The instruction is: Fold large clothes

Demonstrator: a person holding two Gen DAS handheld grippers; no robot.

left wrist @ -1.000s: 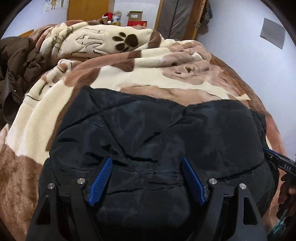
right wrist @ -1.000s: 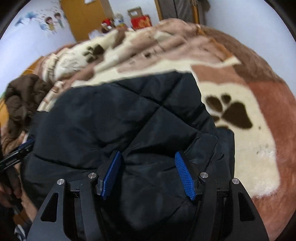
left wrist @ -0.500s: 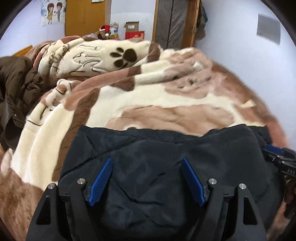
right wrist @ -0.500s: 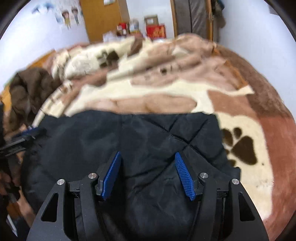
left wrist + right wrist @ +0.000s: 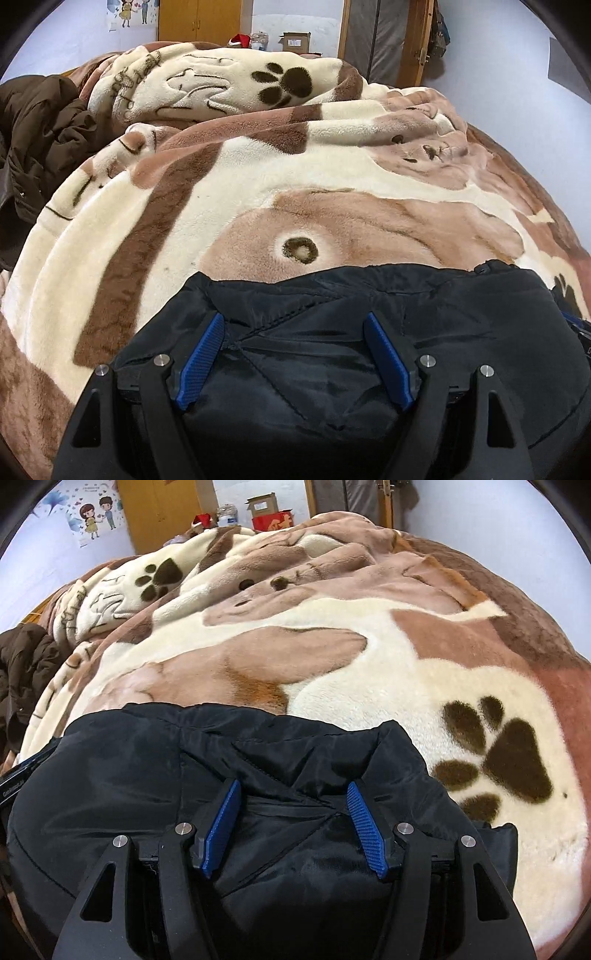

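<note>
A black quilted jacket (image 5: 443,325) lies bunched on the bed's near side, its far edge running across a plush paw-print blanket (image 5: 229,192). My left gripper (image 5: 293,317) holds the jacket's left part, and the padded fabric fills the gap between its blue pads (image 5: 199,362). My right gripper (image 5: 293,783) holds the right part of the jacket (image 5: 110,775). Its jaws are closing, and a thick fold is bulging between the pads (image 5: 364,830). The jacket's near edge is hidden under both tools.
A brown coat (image 5: 40,133) is heaped at the bed's left side. The blanket (image 5: 461,686) spreads far and right of the jacket, rumpled into ridges toward the back. A wooden wardrobe (image 5: 199,18), boxes (image 5: 269,513) and a door frame stand behind the bed.
Both grippers have moved back and down. The jacket, which filled most of each view a second ago, now sits low near the front, uncovering much more blanket beyond it.
</note>
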